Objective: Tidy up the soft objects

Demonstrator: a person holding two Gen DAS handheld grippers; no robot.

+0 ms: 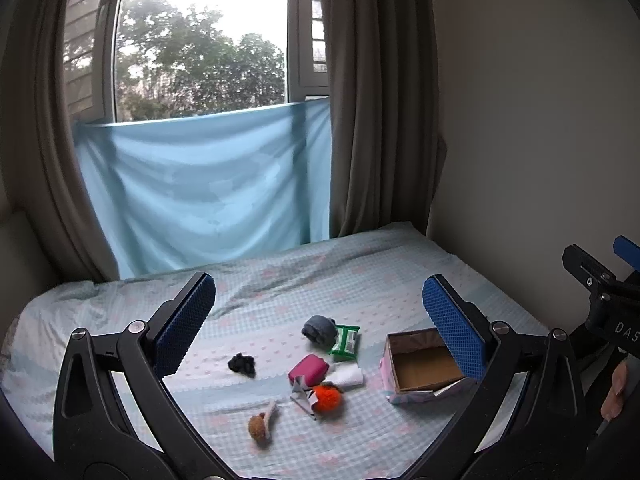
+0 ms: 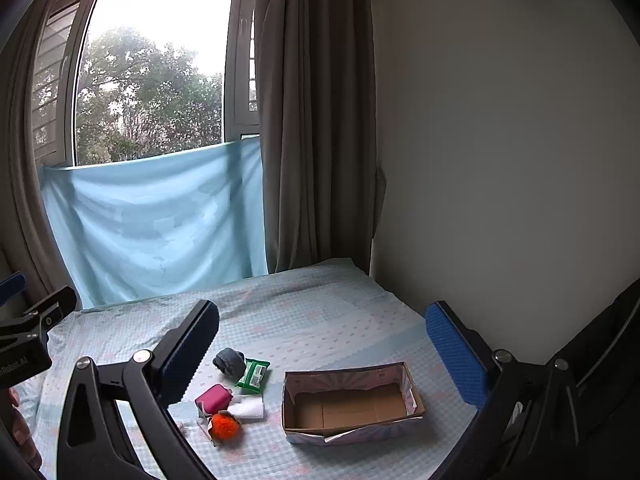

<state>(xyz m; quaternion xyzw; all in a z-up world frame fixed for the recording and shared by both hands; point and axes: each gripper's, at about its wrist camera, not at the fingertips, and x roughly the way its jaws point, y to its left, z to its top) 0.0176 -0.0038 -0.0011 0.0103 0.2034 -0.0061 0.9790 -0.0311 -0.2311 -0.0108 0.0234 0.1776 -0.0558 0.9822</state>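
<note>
Several soft objects lie on the bed: a grey rolled sock (image 1: 319, 330) (image 2: 229, 361), a green tissue pack (image 1: 345, 342) (image 2: 253, 375), a magenta pouch (image 1: 308, 369) (image 2: 214, 398), a white folded cloth (image 1: 349, 376) (image 2: 249, 409), an orange pompom (image 1: 326, 398) (image 2: 225, 427), a black scrunchie (image 1: 242, 364) and a brown plush (image 1: 260, 426). An empty open cardboard box (image 1: 424, 368) (image 2: 350, 402) sits to their right. My left gripper (image 1: 320, 332) is open and empty above the pile. My right gripper (image 2: 320, 360) is open and empty, held above the bed between the pile and the box.
The bed (image 1: 280, 280) has a pale blue checked sheet. A blue cloth (image 1: 200, 188) hangs under the window, with brown curtains (image 1: 380, 120) beside it. A bare wall (image 2: 500, 160) borders the bed on the right. The right gripper's body (image 1: 600, 292) shows at the left view's right edge.
</note>
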